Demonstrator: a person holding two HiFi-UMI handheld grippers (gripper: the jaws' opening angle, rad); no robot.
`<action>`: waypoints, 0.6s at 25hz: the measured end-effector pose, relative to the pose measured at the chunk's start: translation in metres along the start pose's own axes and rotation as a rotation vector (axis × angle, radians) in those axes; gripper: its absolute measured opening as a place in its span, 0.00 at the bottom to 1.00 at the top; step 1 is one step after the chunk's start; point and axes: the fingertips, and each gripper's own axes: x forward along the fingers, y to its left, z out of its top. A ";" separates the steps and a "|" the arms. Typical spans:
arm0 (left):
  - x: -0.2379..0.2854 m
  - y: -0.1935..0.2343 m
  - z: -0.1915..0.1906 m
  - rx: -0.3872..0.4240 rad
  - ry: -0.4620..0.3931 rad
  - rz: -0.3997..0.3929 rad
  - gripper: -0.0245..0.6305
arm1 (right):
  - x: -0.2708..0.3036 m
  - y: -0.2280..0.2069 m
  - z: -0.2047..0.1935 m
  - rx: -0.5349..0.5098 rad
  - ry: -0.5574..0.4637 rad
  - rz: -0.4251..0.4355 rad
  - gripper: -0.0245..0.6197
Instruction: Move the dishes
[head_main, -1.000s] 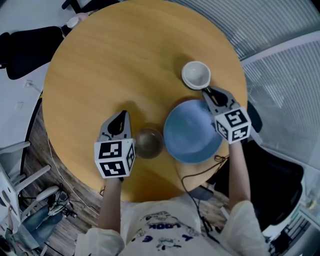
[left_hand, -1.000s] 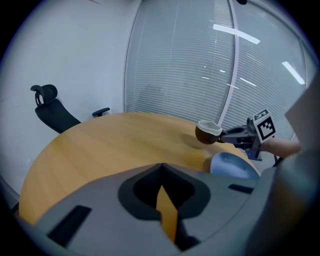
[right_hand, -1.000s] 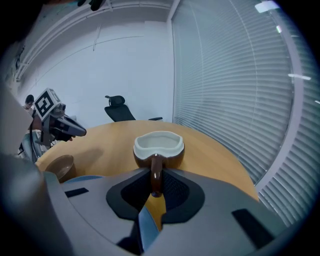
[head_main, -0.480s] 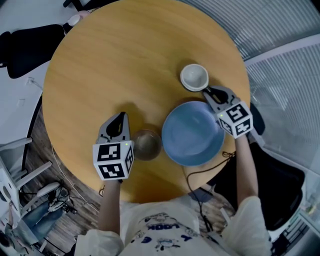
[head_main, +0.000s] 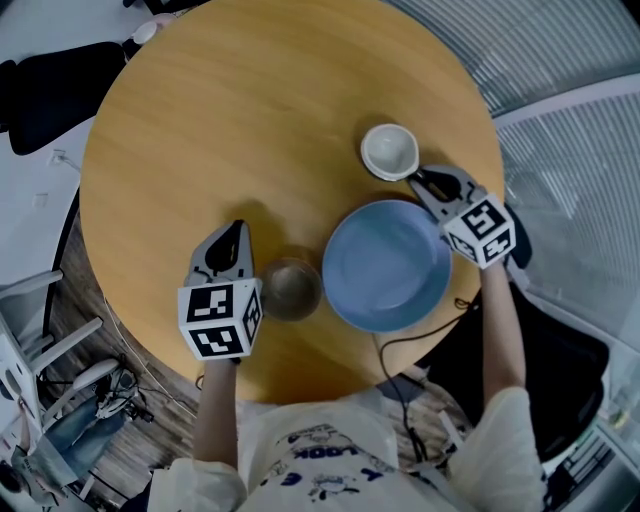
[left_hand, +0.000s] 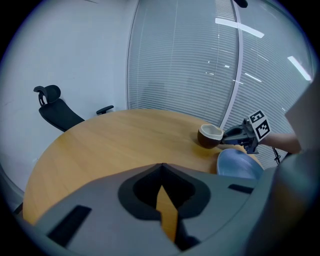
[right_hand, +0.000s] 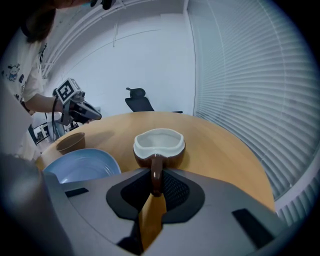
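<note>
Round table (head_main: 230, 120) bears the dishes. The right gripper (head_main: 425, 180) pinches the cup (head_main: 390, 151) by its handle, just beside the bowl (head_main: 385, 265); so thin a hold may let the cup twist and hit it. The left gripper (head_main: 233, 238) has its jaws pressed together, empty.

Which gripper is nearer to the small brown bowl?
Left. The left gripper sits just beside the brown bowl, on its left. The right gripper is beyond the blue plate, closed on the white cup by its handle.
</note>
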 end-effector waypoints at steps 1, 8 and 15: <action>0.000 0.000 0.000 -0.001 0.001 0.000 0.04 | -0.001 0.002 0.001 0.001 0.011 0.008 0.11; 0.002 0.001 -0.003 -0.006 0.007 0.000 0.04 | -0.003 0.011 -0.007 -0.033 0.053 0.072 0.11; 0.004 -0.002 -0.005 0.005 0.013 -0.005 0.04 | -0.002 0.015 -0.012 -0.100 0.057 0.141 0.11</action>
